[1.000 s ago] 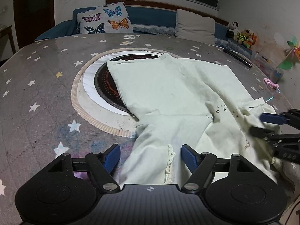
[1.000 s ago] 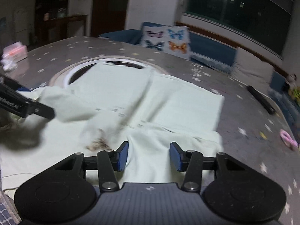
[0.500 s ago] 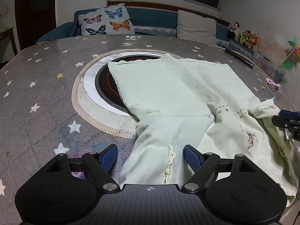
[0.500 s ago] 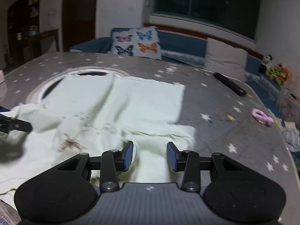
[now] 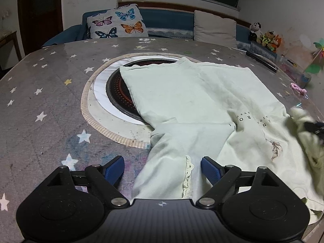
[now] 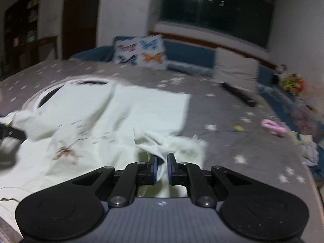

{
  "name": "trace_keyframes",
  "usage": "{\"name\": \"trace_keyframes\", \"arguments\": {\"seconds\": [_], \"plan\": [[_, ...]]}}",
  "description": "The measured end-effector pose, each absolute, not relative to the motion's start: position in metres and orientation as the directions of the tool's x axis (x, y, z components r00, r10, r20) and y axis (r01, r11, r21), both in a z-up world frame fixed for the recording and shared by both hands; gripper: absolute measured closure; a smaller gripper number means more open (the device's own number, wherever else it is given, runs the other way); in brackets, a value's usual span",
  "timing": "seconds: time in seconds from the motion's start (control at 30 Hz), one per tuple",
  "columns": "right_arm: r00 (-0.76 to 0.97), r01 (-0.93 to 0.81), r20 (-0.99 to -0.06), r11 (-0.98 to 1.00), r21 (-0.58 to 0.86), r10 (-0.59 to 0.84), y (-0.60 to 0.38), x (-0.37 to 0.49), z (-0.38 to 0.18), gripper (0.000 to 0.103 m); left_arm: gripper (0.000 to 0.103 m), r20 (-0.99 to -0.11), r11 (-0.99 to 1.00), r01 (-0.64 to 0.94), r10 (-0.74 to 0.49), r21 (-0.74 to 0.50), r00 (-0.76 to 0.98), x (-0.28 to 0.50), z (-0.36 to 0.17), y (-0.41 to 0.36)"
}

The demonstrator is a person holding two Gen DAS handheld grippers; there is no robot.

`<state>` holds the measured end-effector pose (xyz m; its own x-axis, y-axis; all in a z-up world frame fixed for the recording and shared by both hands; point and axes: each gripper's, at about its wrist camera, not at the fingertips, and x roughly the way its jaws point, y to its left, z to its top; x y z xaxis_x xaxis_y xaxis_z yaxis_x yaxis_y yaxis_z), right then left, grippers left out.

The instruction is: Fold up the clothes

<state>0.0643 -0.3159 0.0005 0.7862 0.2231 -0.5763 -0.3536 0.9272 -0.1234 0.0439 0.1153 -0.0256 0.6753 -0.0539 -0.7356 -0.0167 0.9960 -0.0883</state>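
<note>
A pale green shirt [image 5: 182, 101] lies spread on the star-patterned table [image 5: 50, 81], its far edge draped over a round dark inset [image 5: 119, 93] in the table's middle; one sleeve, lace-trimmed at the cuff, runs toward the left tool [image 5: 162, 169]. That tool's jaws are wide and opening, with the sleeve lying between the blue pads untouched; nothing is gripped there. The right tool [image 6: 161, 167] is closing, and its pads already pinch a bunched bit of the shirt's near right side, seemingly the other sleeve or a corner, which looks slightly lifted.

The step in hand seems to be gathering both sides to make a first fold. To do it well, the left tool should close on the sleeve near the cuff, taking both layers; the right should keep its pinch firm without dragging the body; both should then carry the cloth inward evenly, low over the table, so the printed front stays flat and the far edge does not slip further into the inset.
</note>
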Motion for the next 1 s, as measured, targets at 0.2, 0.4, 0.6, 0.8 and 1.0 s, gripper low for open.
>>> {"name": "trace_keyframes", "arguments": {"seconds": [0.2,0.4,0.6,0.8,1.0], "plan": [[0.823,-0.17,-0.563,0.978,-0.118,0.075,-0.366,0.058,0.004,0.095,0.017,-0.734,0.997,-0.016,-0.05,-0.082,0.677,0.044,-0.026,0.116],[0.759,-0.013,-0.649,0.996,-0.092,-0.051,-0.408,0.05,-0.018,0.092,0.017,-0.734,0.997,-0.025,-0.034,-0.069,0.678,0.042,-0.026,0.118],[0.785,0.021,-0.613,0.993,-0.116,-0.088,-0.416,0.045,-0.011,0.083,0.017,-0.741,0.998,-0.045,-0.01,-0.054,0.671,0.039,-0.026,0.124],[0.793,-0.16,-0.601,0.986,-0.05,0.098,-0.384,0.077,-0.006,0.064,0.026,-0.738,0.996,-0.057,-0.008,-0.063,0.675,0.033,-0.023,0.127],[0.738,-0.255,-0.652,0.966,-0.031,0.174,-0.358,0.107,-0.027,0.063,0.054,-0.727,0.997,-0.028,-0.034,-0.073,0.685,0.022,-0.015,0.129]]}}
